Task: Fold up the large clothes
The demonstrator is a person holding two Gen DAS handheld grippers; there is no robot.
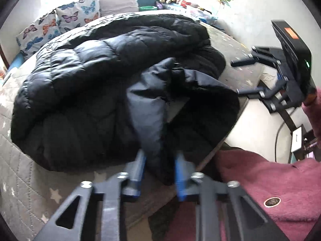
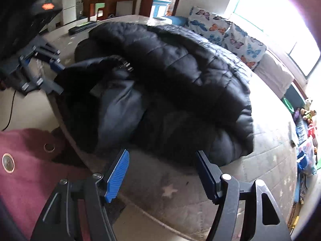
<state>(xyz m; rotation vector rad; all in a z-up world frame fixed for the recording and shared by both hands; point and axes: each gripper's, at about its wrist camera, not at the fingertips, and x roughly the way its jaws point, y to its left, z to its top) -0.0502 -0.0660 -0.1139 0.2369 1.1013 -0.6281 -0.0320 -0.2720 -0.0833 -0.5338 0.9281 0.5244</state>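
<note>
My left claw (image 1: 160,166) pinches the black quilted puffer jacket (image 1: 104,76) at its 6 o'clock hem (right claw (image 2: 162,172) gaping, empty).

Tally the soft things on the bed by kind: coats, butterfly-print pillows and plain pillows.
Black puffer coat: 1
Butterfly-print pillows: 3
Plain pale pillow: 1
Total: 5
</note>
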